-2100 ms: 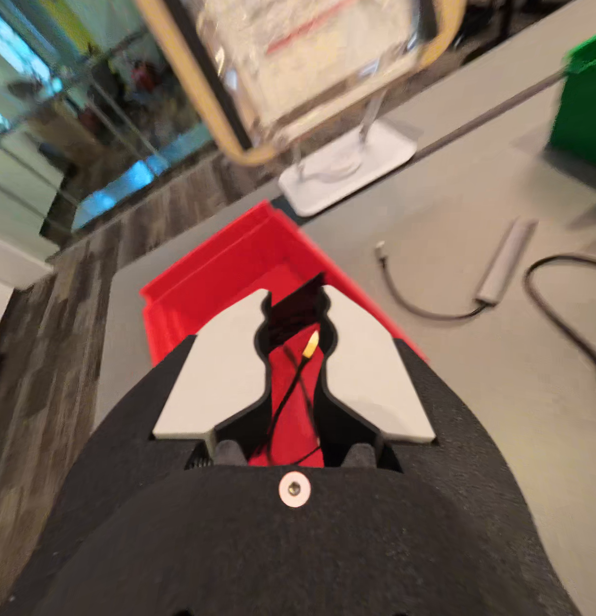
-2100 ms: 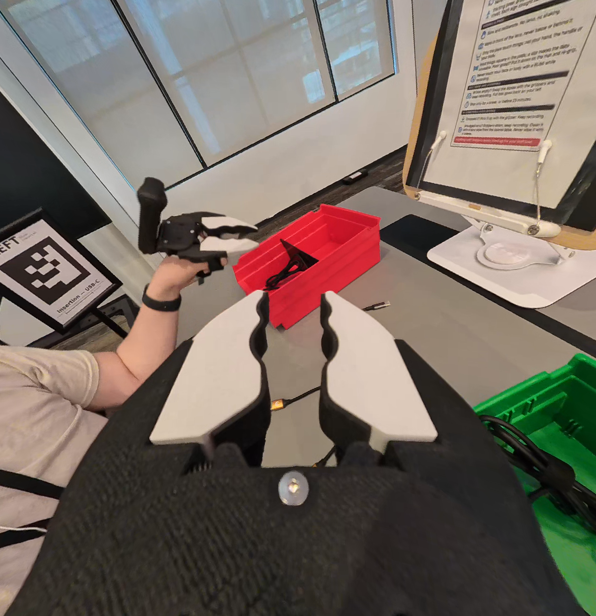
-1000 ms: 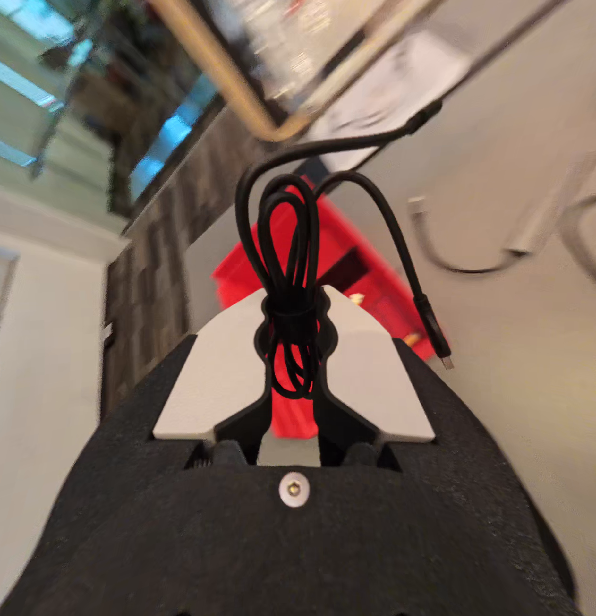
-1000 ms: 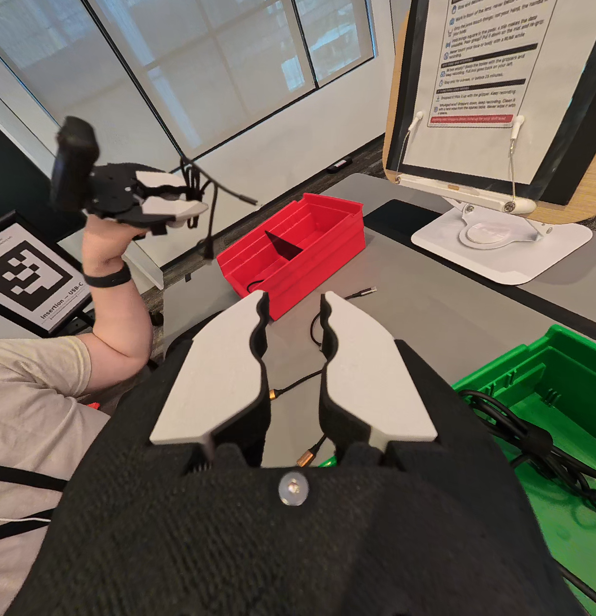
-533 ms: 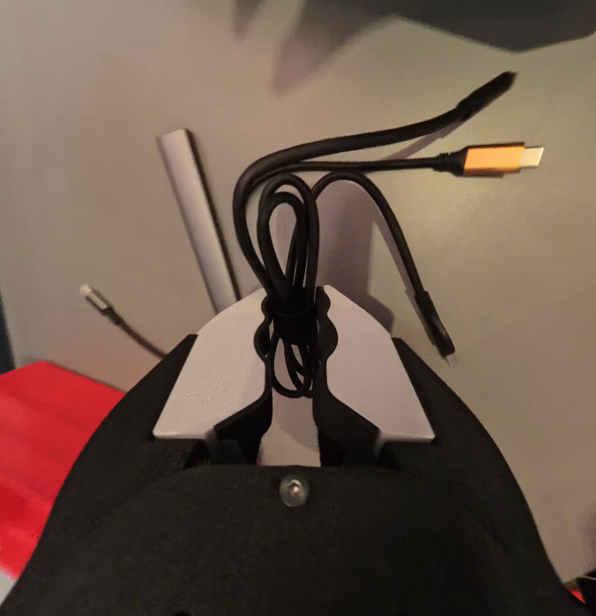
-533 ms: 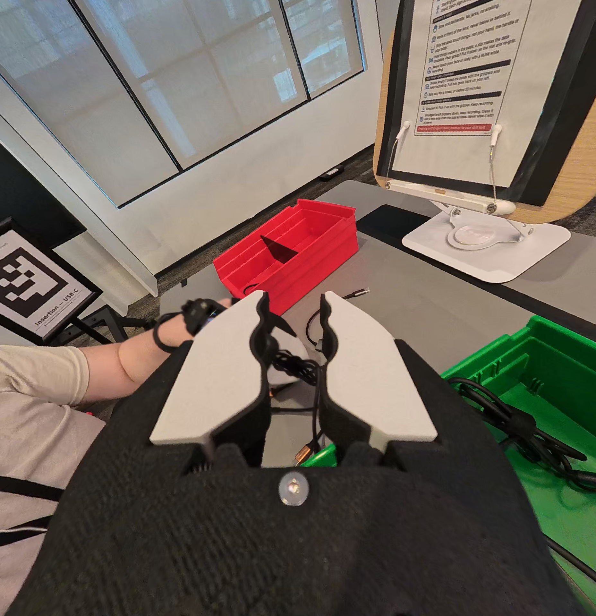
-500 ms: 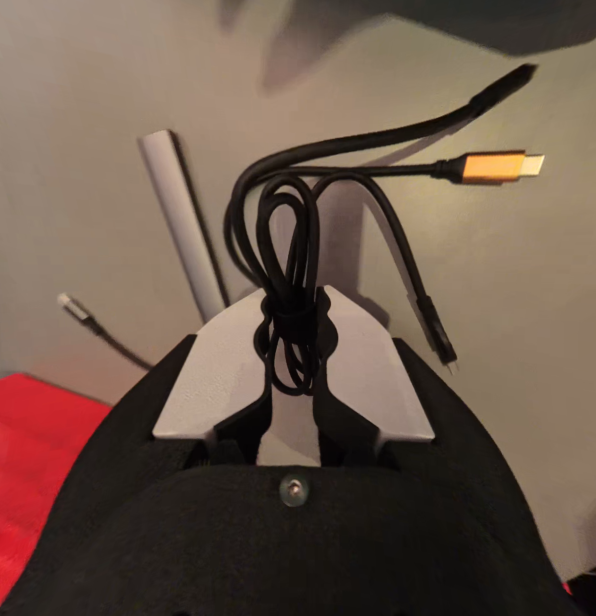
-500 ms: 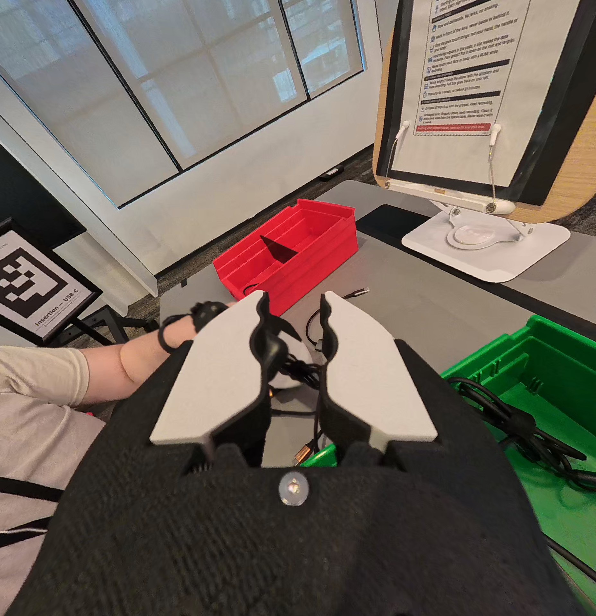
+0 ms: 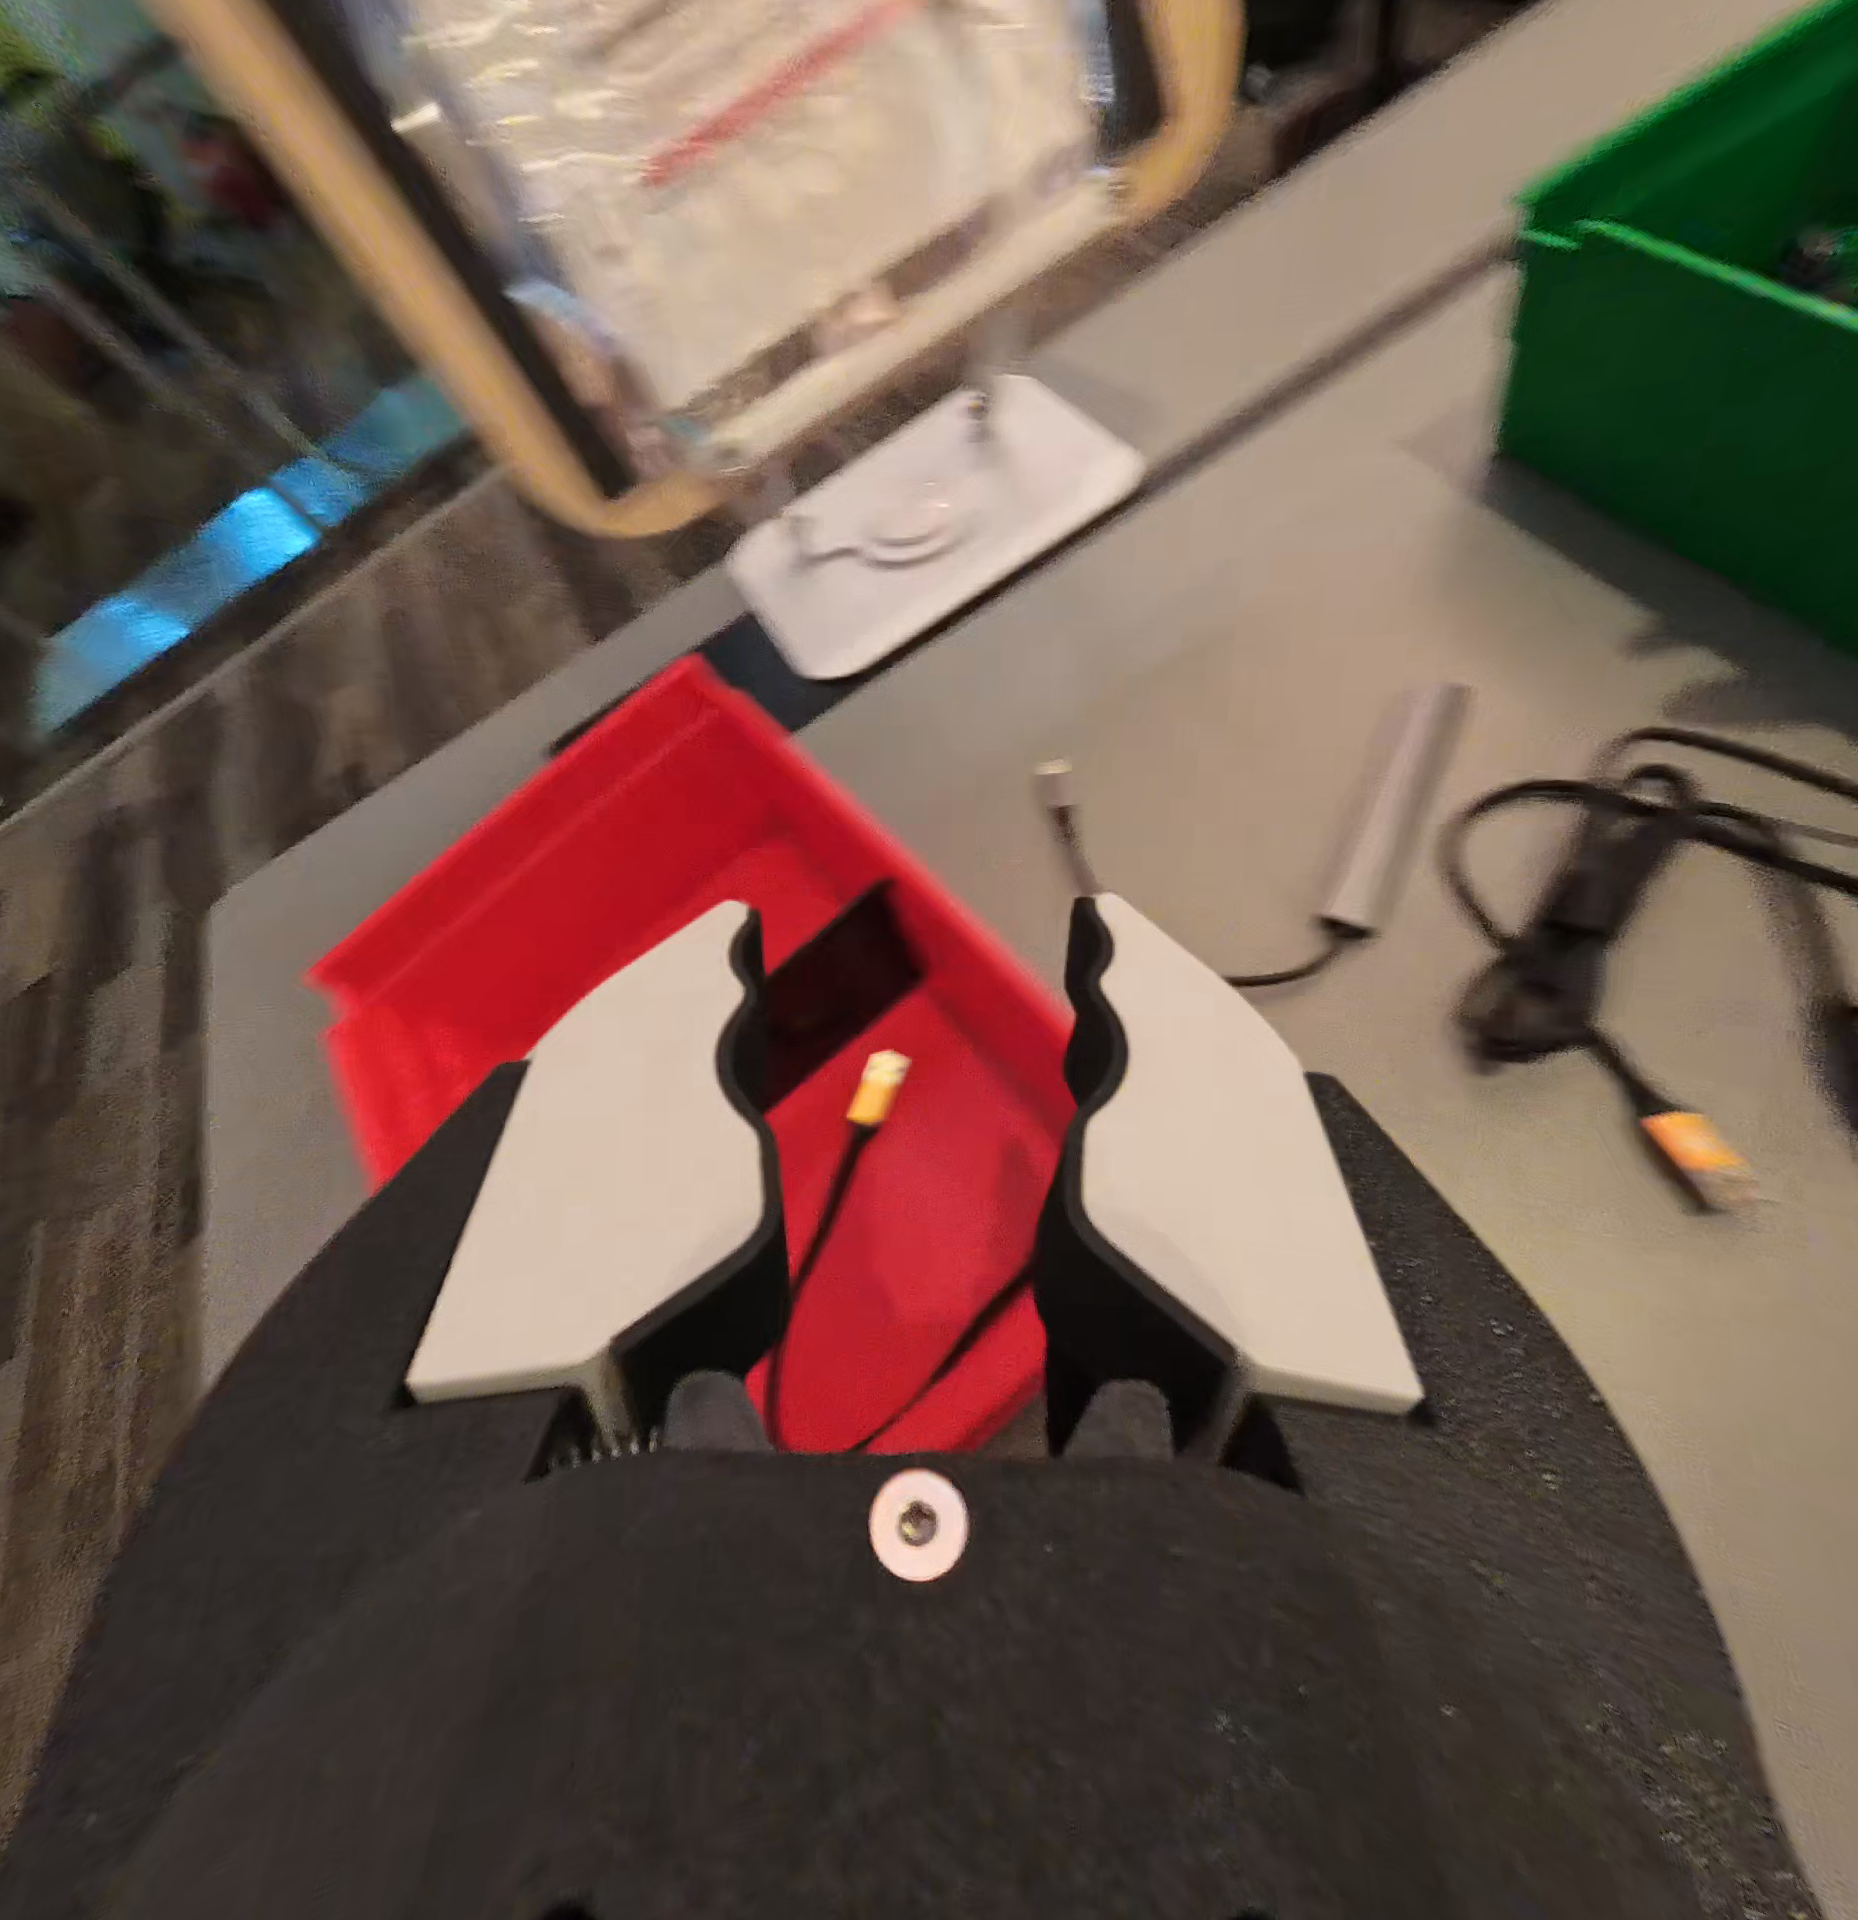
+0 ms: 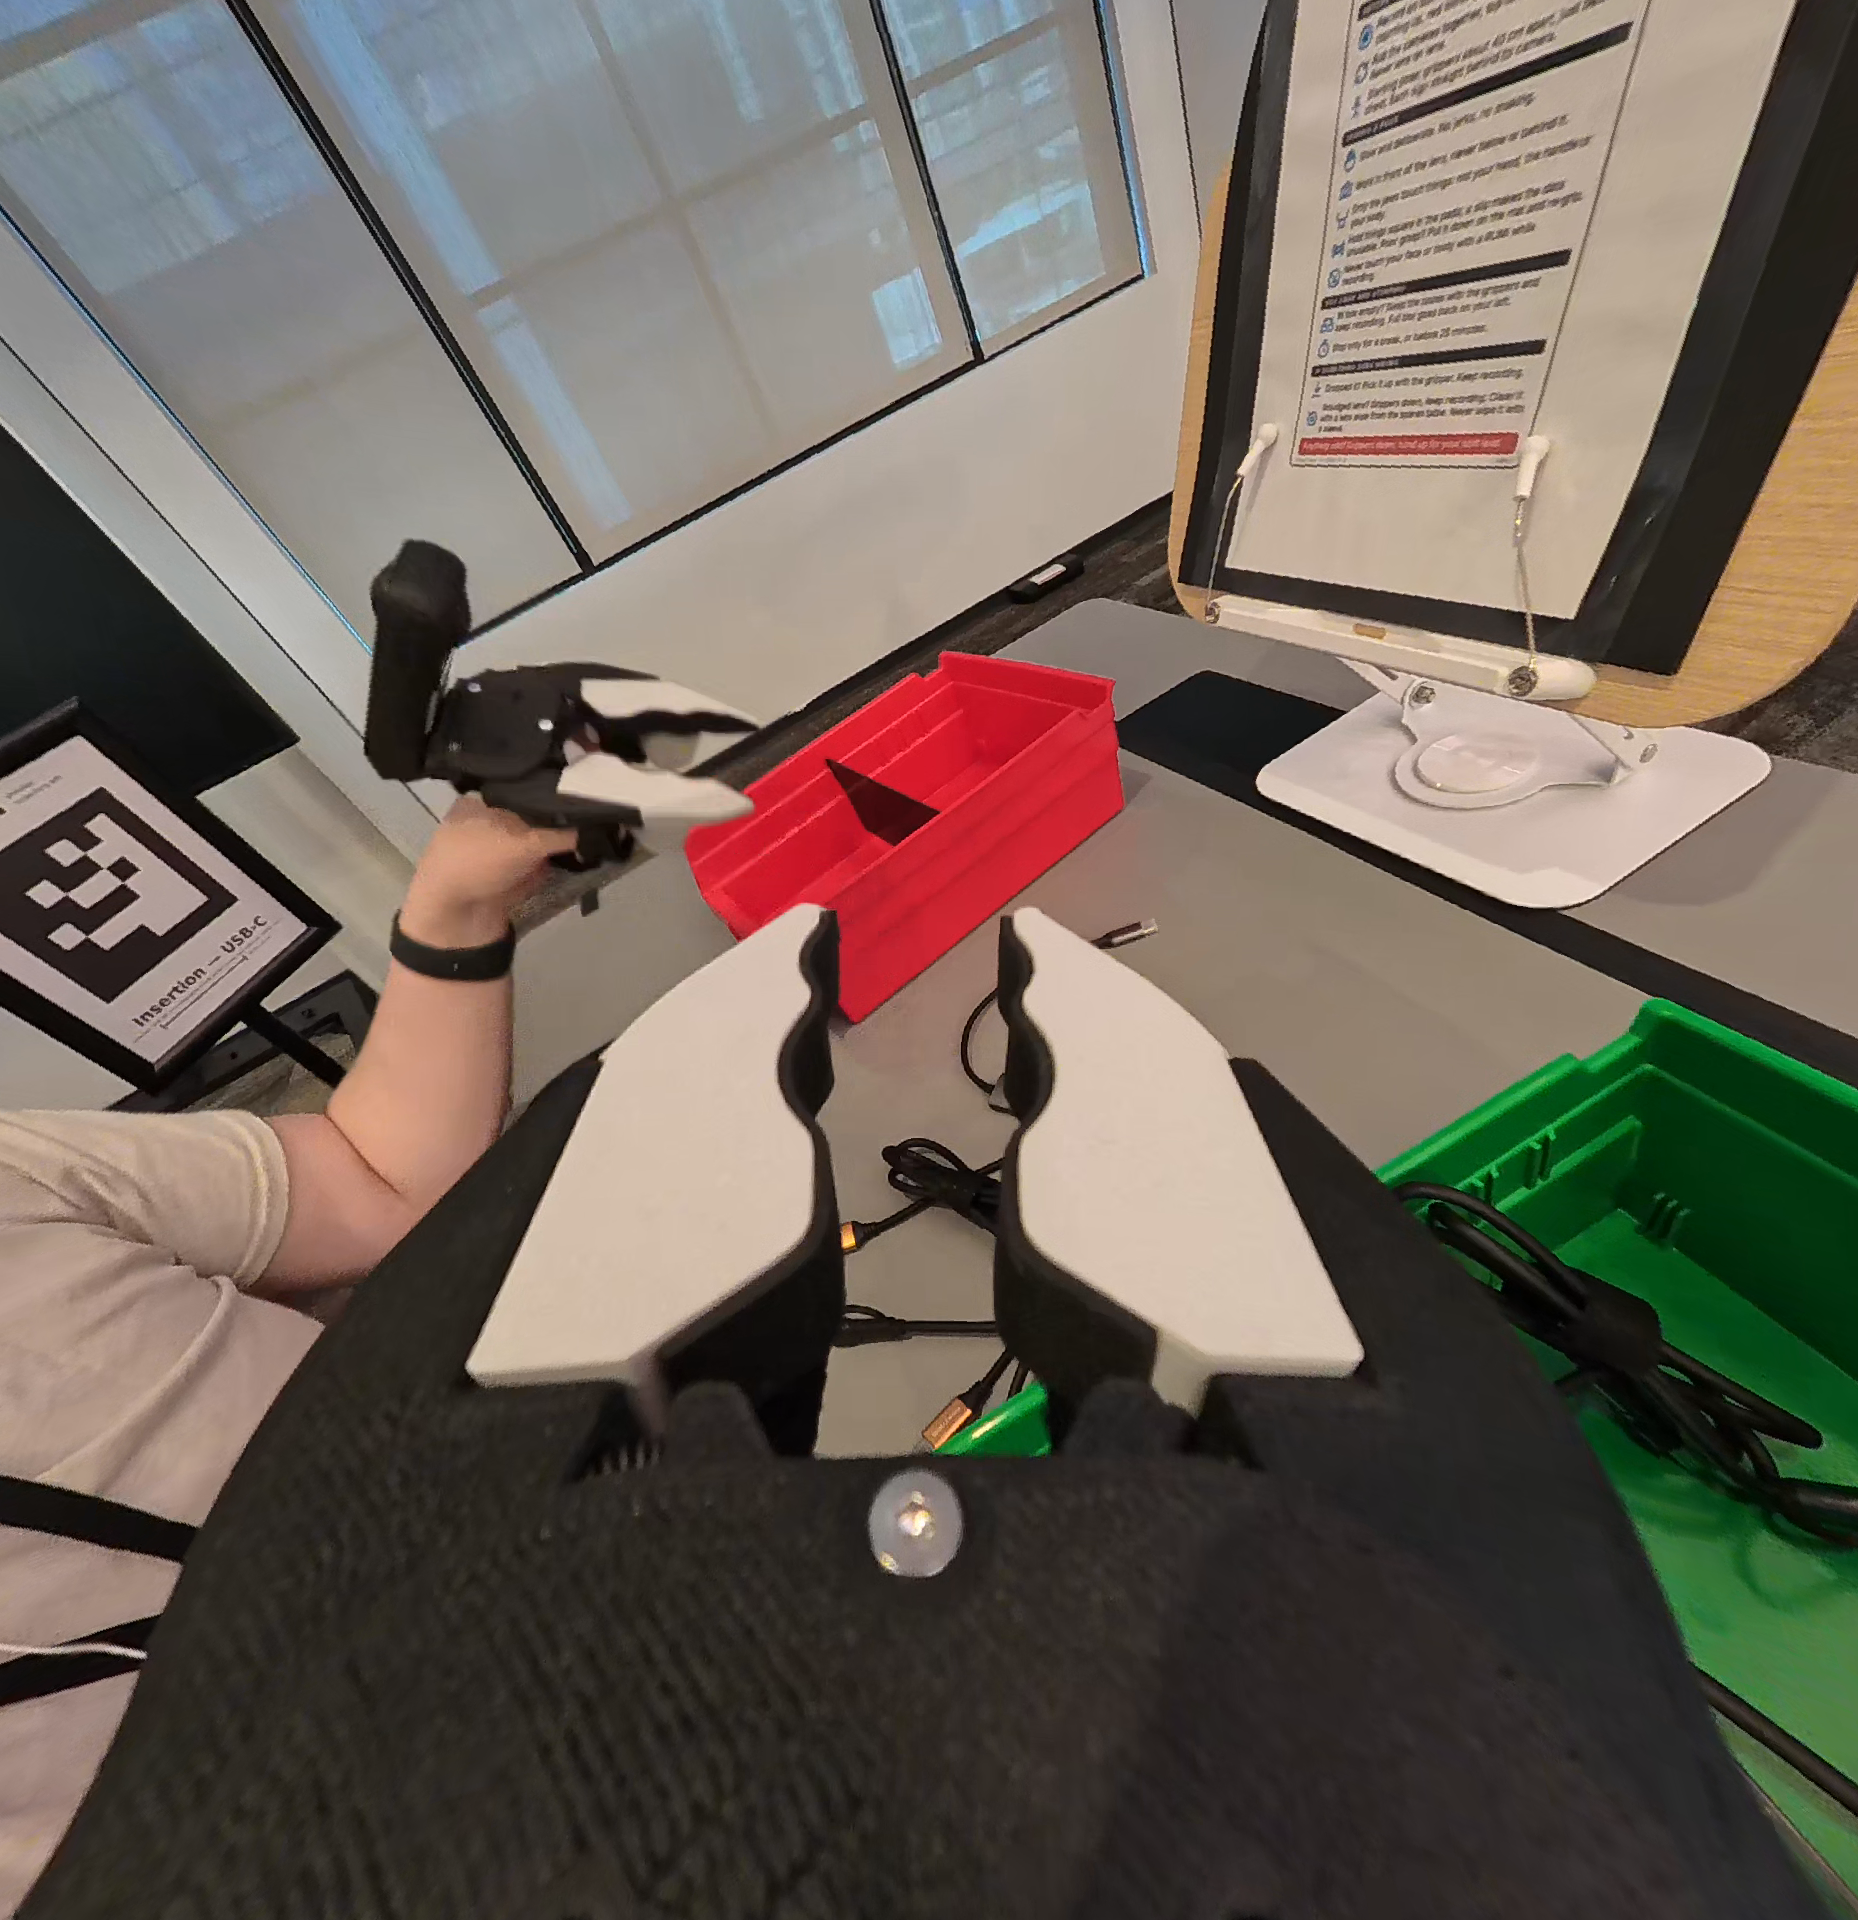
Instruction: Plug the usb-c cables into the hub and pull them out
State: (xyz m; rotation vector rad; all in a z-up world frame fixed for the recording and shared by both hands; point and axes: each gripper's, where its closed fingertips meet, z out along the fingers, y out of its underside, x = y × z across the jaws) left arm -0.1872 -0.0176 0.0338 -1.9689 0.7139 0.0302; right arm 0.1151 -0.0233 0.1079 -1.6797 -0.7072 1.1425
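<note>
My left gripper [image 9: 914, 914] is open and empty, held above the red bin [image 9: 551, 935]. A thin black cable with an orange plug [image 9: 875, 1086] lies in the bin. The grey hub [image 9: 1392, 810] lies on the table to the right, its own lead ending in a silver plug [image 9: 1055, 774]. A bundled black cable [image 9: 1559, 914] and an orange-plug cable [image 9: 1689, 1143] lie beside the hub. My right gripper [image 10: 917, 920] is open and empty above the table, over the black bundle [image 10: 935, 1174]. The left gripper [image 10: 696, 758] shows there too, raised left of the red bin [image 10: 904, 821].
A green bin [image 10: 1631, 1195] with thick black cables [image 10: 1590, 1340] stands at the right. A document stand on a white base [image 10: 1507, 800] is at the back. A person's arm [image 10: 416, 1101] and a sign on a stand [image 10: 104, 904] are at the left. Across from one pair of fingers to the other is roughly 35 centimetres. To reach the grey hub [image 9: 1392, 810] in a straight line is about 25 centimetres for my left fingers, about 30 centimetres for my right.
The left gripper set the bundled black cable down on the table by the hub, opened, and moved back up over the red bin. The right gripper has hardly moved.
</note>
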